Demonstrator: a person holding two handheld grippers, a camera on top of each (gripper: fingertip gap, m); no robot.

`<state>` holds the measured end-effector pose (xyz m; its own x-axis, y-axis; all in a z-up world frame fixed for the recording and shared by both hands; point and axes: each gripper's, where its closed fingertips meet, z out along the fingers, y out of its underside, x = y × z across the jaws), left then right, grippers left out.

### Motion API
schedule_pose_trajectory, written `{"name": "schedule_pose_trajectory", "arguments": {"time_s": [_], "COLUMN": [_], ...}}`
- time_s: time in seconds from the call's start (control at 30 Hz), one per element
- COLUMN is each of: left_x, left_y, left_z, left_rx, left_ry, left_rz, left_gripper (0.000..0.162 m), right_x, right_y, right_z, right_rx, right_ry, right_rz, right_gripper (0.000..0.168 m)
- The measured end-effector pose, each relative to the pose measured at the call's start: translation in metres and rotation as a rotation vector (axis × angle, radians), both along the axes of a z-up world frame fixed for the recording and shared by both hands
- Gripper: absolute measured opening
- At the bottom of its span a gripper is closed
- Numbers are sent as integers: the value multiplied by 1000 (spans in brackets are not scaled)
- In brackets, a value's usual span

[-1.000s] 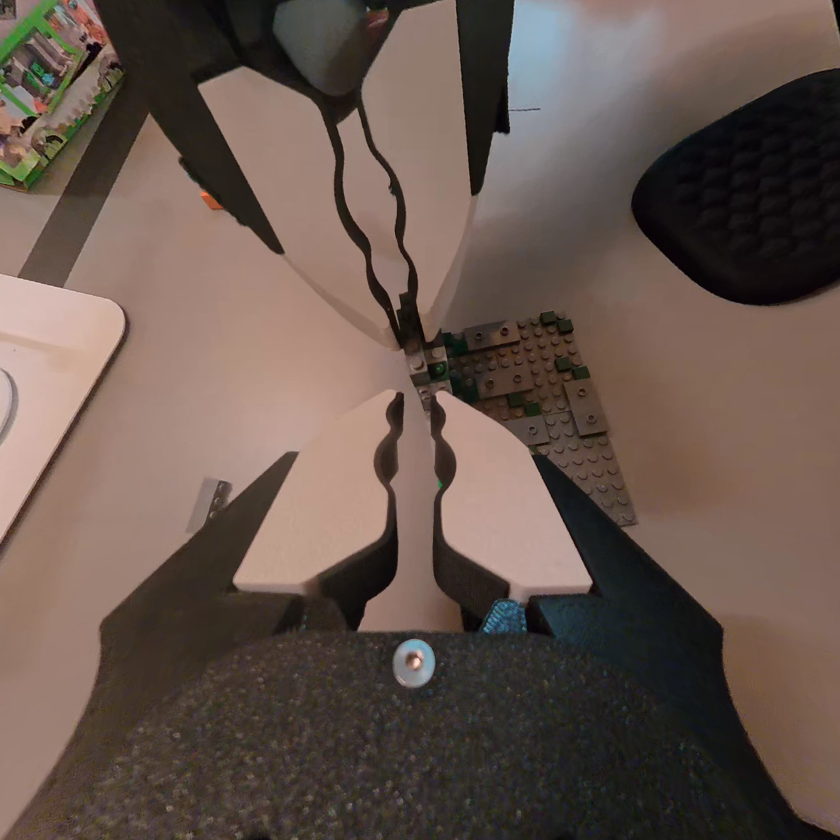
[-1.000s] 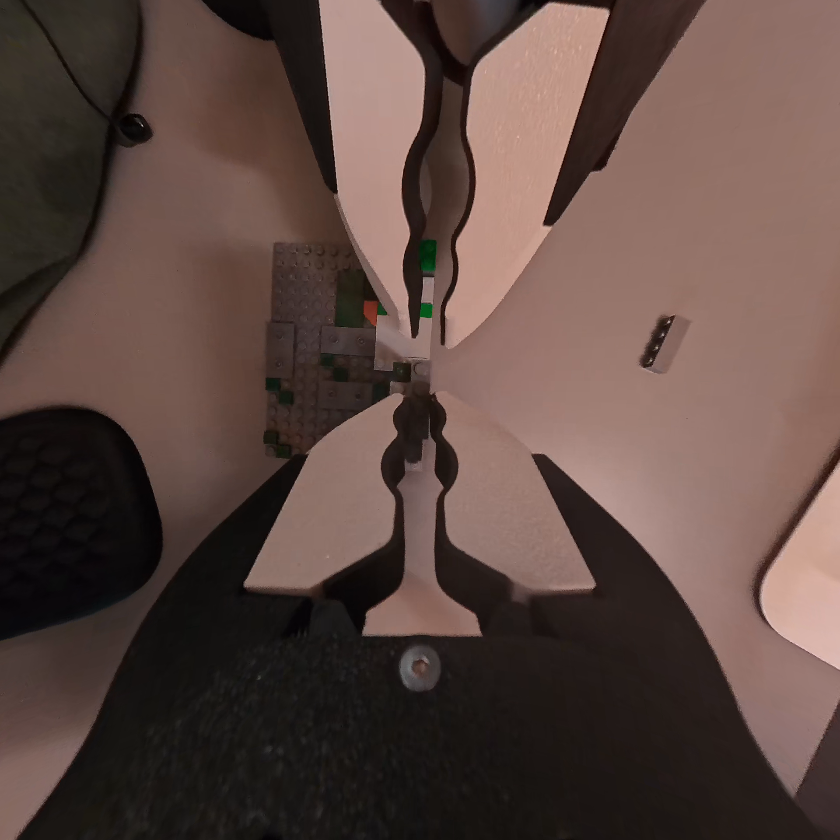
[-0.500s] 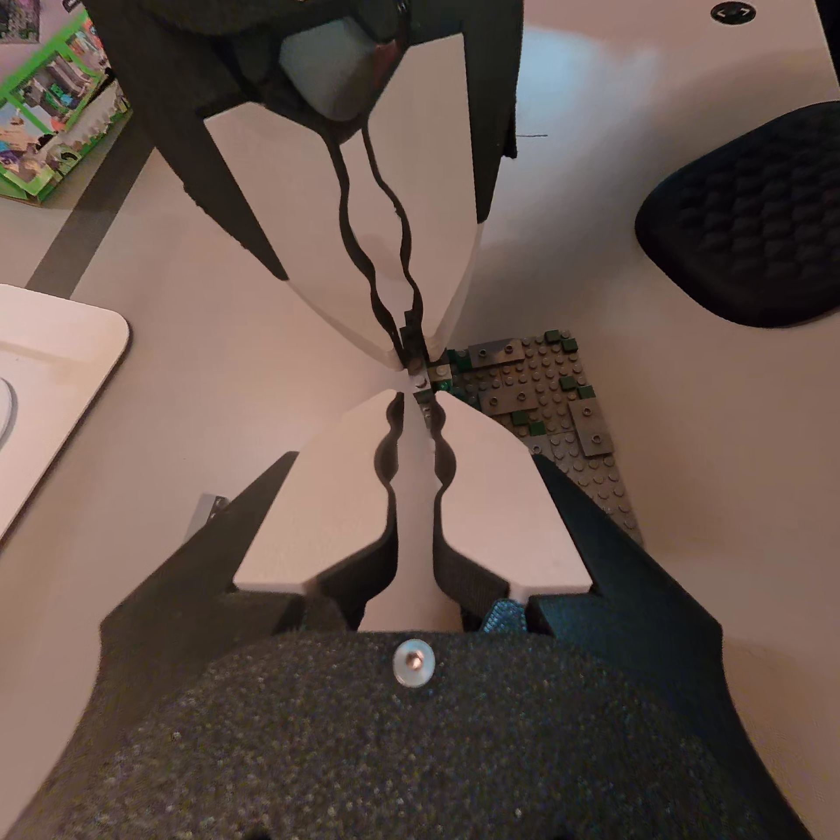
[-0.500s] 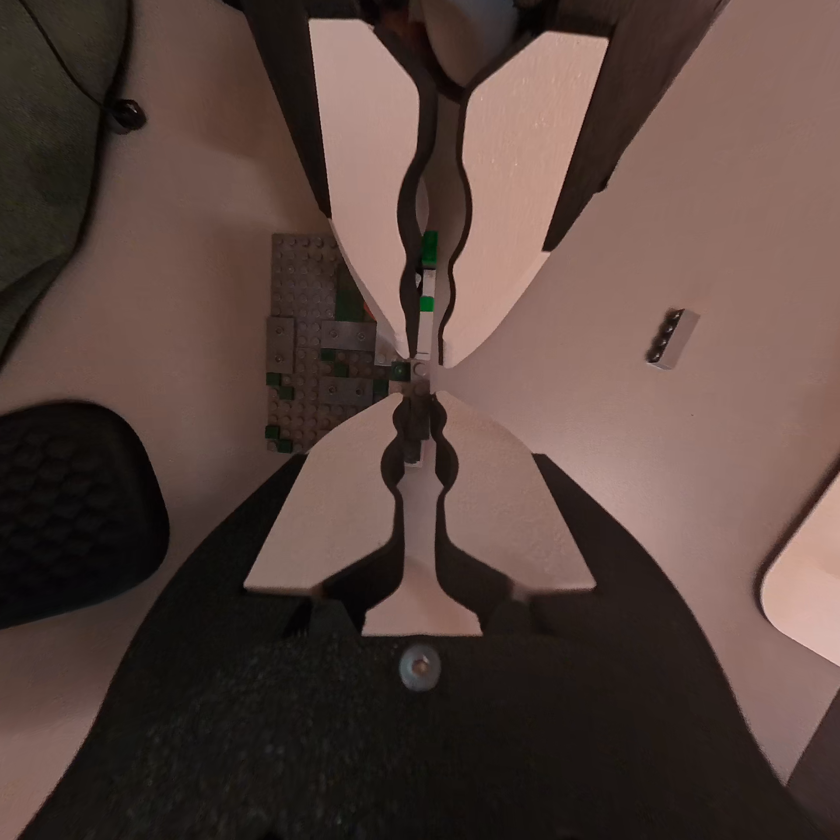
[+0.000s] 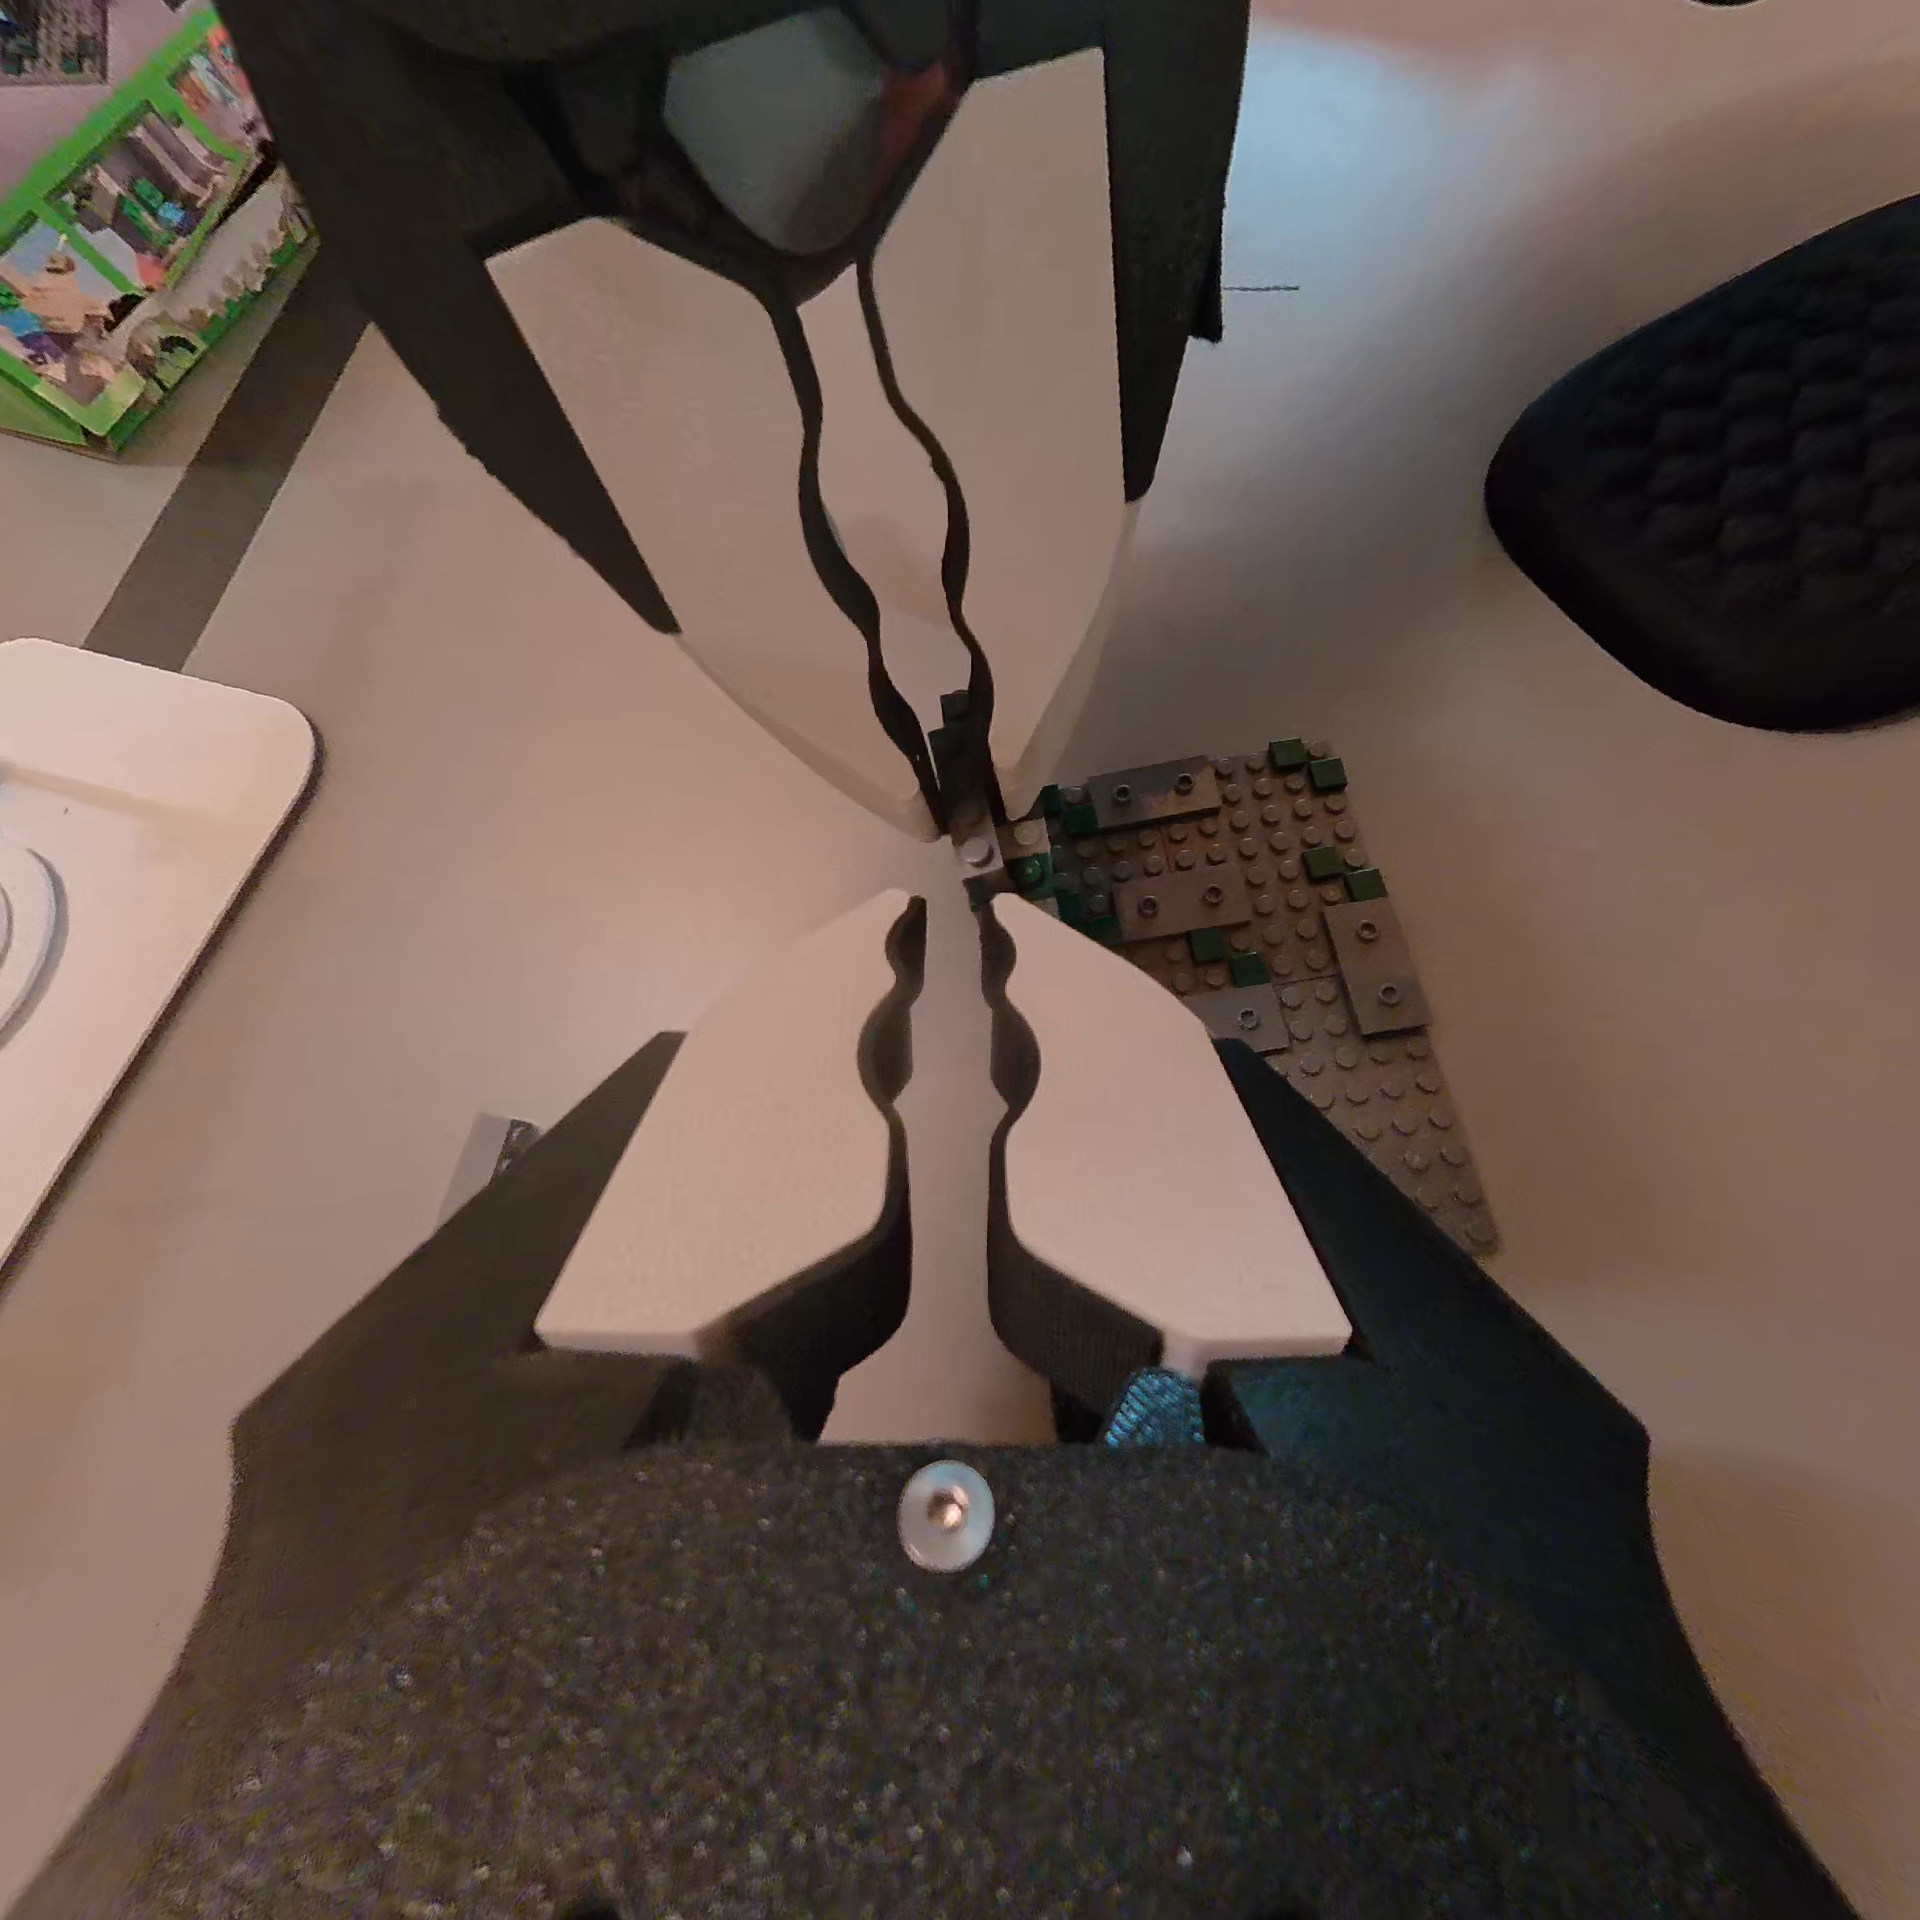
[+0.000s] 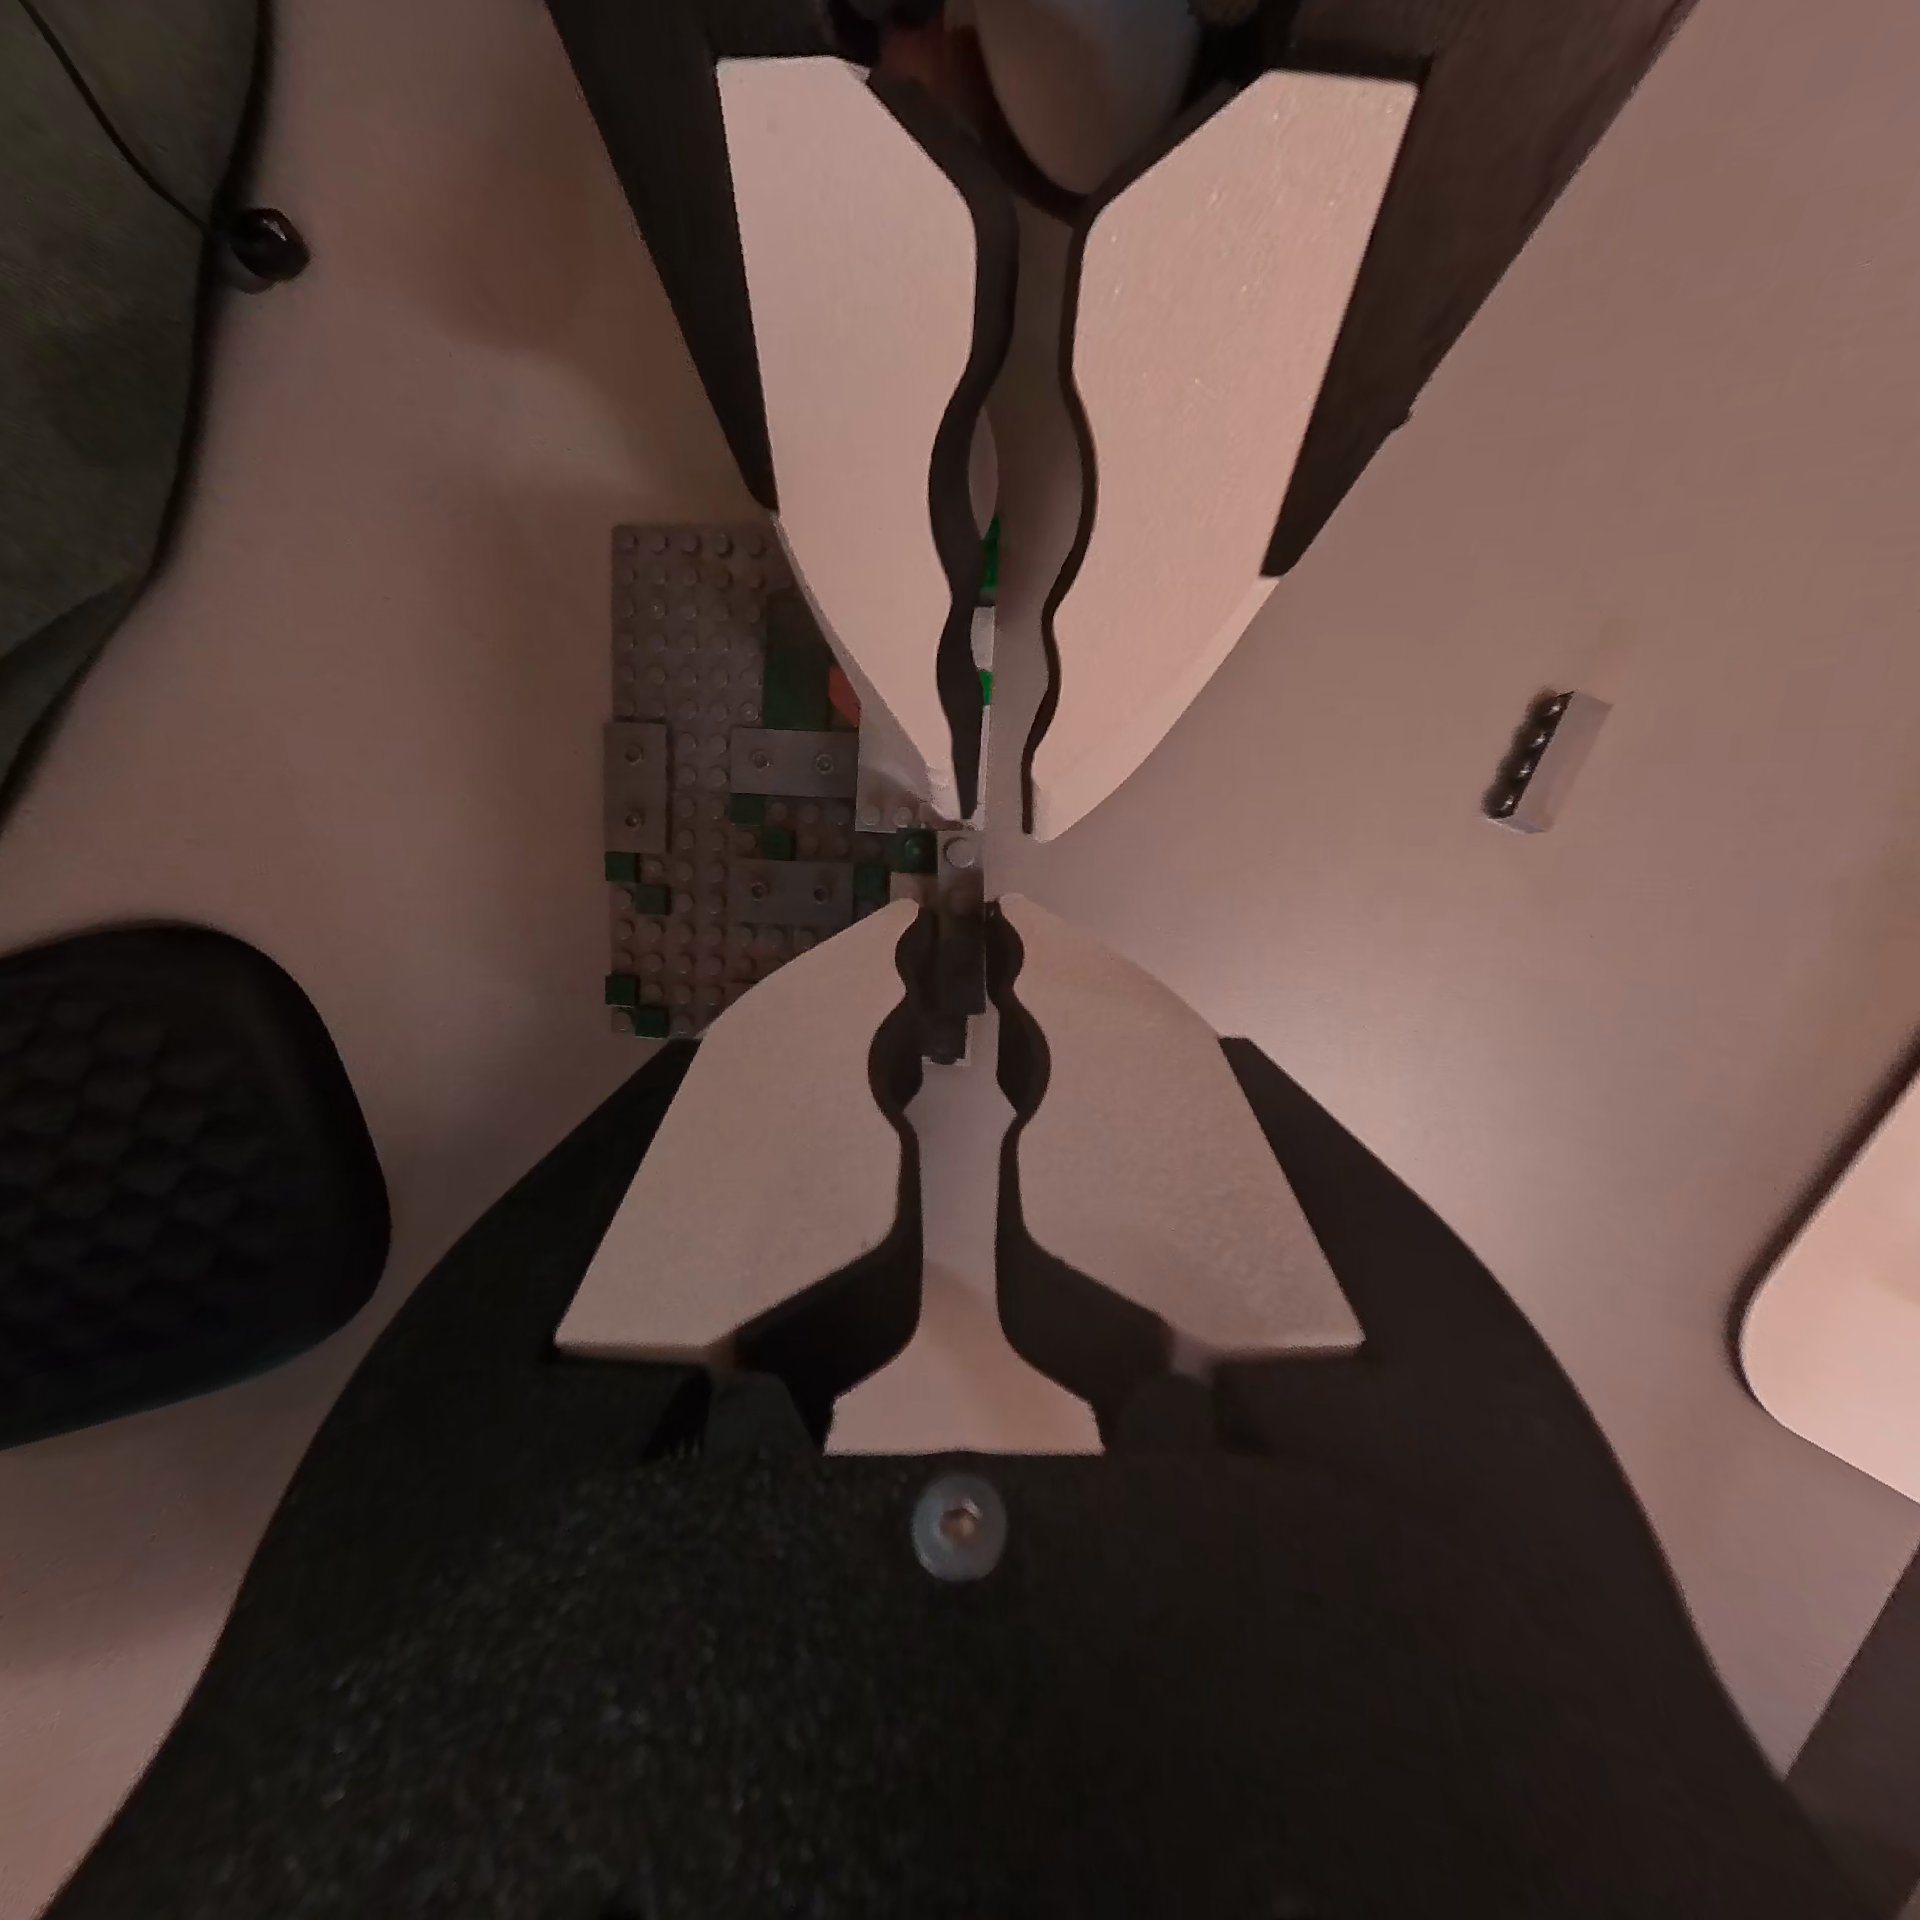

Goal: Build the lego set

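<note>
A: Which step of the build is in hand?

B: A small piece is being set at the corner of the grey baseplate (image 5: 1247,935). In the left wrist view the right gripper (image 5: 961,821) comes down from the top of the frame, its jaws closed on a dark stack of bricks (image 5: 958,758). The stack touches a light grey one-stud piece (image 5: 977,854) at the left corner of the plate, in the middle of the frame.

A: And the left gripper (image 5: 951,904)?

B: Its jaws stand a little apart with nothing between them, and the tips are just beside that same corner. It probably steadies the plate, but this is only a guess.

A: What does the next move ask for?

B: A straight push down, so the studs lock, while the plate does not slide on the desk (image 5: 520,831). The two grippers meet tip to tip, so there is almost no room there, and a sideways slip could knock the green and grey tiles already placed.

A: Where is open room?

B: In the right wrist view, right of centre, the desk is bare up to a loose grey brick (image 6: 1543,764). A white tray (image 6: 1849,1330) is at the right edge. At lower left a black cushion (image 6: 156,1164) lies near the plate. A green set box (image 5: 125,270) is at the upper left of the left wrist view, well apart
</note>
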<state>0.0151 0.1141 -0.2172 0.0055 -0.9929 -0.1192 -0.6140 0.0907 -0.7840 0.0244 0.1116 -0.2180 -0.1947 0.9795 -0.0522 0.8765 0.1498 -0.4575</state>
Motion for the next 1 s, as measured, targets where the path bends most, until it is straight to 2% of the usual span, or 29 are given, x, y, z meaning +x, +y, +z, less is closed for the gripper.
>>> {"name": "schedule_pose_trajectory", "arguments": {"time_s": [1.0], "left_x": [-4], "left_y": [-5], "left_z": [-6], "left_rx": [4], "left_ry": [28], "left_rz": [-18], "left_gripper": [9], "right_x": [-1], "right_y": [0], "right_z": [-1], "right_rx": [-6], "right_ry": [-41], "right_rz": [-79], "right_gripper": [9]}}
